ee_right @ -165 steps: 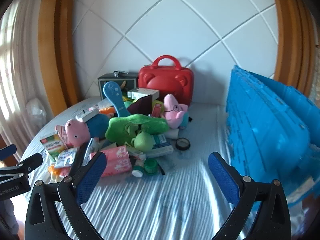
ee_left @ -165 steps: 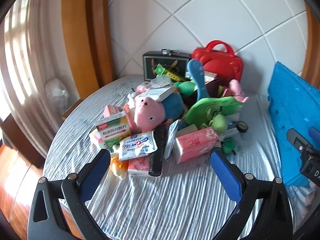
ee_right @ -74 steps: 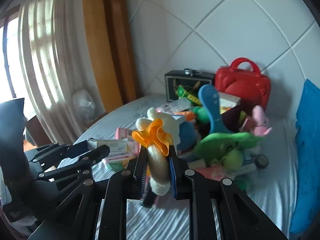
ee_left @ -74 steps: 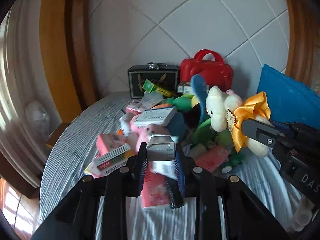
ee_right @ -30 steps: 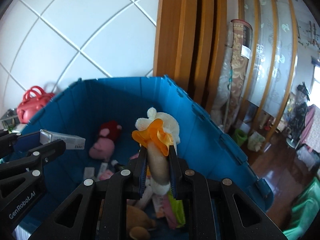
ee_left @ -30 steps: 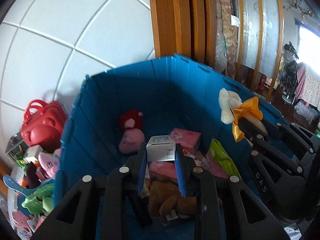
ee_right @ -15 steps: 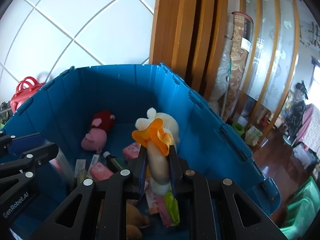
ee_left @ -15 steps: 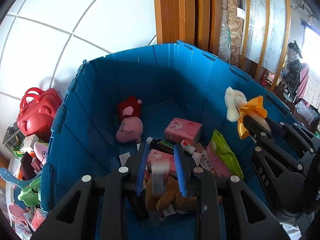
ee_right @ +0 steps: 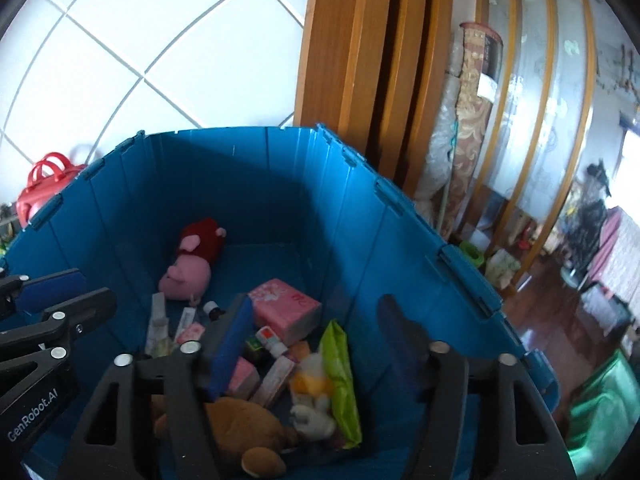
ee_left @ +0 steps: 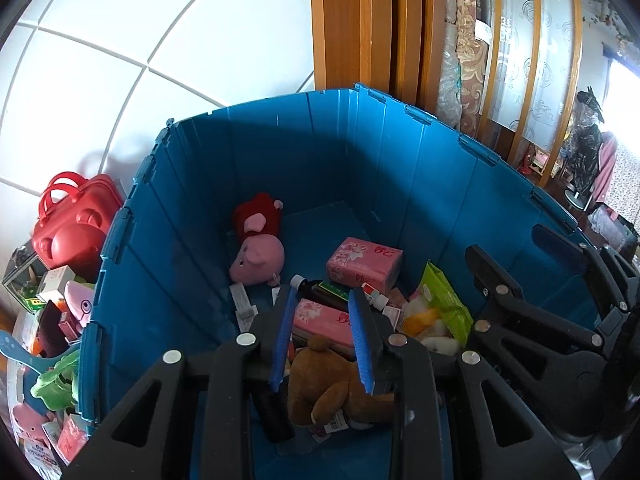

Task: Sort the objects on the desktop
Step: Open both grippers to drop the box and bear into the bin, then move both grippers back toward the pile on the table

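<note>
Toys and boxes lie heaped in the blue crate [ee_left: 192, 216]: pink pig plush [ee_left: 259, 258], pink tissue pack [ee_left: 364, 264], brown bear [ee_left: 336, 388], w/ the white plush w/ orange bow [ee_right: 310, 396] against a green packet [ee_right: 340, 376]. Right gripper [ee_right: 316, 344] is opening, nothing between its jaws. Left gripper [ee_left: 322, 334] hangs narrow and empty (both over the crate).
</note>
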{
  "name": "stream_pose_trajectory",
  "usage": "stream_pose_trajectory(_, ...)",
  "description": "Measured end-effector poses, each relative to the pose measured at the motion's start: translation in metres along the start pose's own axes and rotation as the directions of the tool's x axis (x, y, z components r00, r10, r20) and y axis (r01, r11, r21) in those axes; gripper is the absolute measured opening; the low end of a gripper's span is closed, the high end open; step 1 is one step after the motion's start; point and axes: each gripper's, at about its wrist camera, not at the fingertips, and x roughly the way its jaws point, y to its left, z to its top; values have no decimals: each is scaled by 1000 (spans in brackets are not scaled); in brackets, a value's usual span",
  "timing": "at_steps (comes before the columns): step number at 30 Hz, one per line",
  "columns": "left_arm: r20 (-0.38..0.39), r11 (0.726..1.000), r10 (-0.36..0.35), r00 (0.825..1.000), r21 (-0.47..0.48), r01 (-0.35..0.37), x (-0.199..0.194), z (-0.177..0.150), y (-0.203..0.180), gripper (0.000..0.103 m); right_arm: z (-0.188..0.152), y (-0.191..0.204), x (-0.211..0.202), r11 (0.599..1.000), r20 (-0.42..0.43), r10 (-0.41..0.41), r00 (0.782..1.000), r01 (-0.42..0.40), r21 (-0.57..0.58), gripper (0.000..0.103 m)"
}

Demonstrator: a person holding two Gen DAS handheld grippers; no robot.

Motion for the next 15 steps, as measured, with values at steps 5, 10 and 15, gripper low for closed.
stream_pose_trajectory(5,13,1000,6,1000,-2,-6,-1,-1,1,27,1,0,1,1000,-6,-2,1000,2,5,69)
stream_pose_trajectory(10,44,999,-11,999,-31,12,-5,-1,6,27,2,3,-2,1000,9,-9,1000,9,-2,85)
stream_pose_trajectory(15,67,998,-13,998,-66,17,-20,-10,18,27,0,-2,-9,999,22,29,999,-29,34,103)
